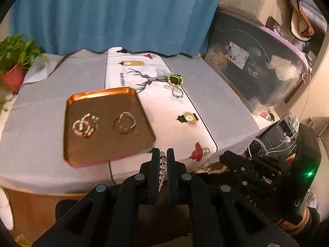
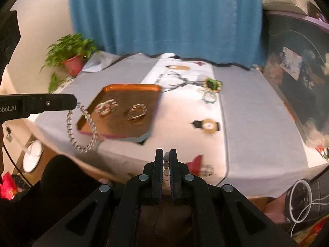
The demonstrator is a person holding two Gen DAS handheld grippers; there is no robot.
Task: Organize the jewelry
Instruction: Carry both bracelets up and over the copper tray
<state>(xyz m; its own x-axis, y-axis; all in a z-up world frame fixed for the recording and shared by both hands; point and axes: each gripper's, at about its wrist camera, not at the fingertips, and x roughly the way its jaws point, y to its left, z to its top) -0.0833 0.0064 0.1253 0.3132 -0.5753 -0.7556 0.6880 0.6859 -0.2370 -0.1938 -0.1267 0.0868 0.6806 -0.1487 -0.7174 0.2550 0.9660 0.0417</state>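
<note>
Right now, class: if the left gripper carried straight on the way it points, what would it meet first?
Probably the near edge of the orange tray, just beyond the left gripper holding its clear bead bracelet; depth is uncertain.

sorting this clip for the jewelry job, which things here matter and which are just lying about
Part of the job:
- tray holding bead rings and gold bangles
- clear bracelet in the left gripper
- pearl bracelet in the right gripper
- green brooch and small chain on the cloth

Lying about:
- plant
- curtain
- storage bin
</note>
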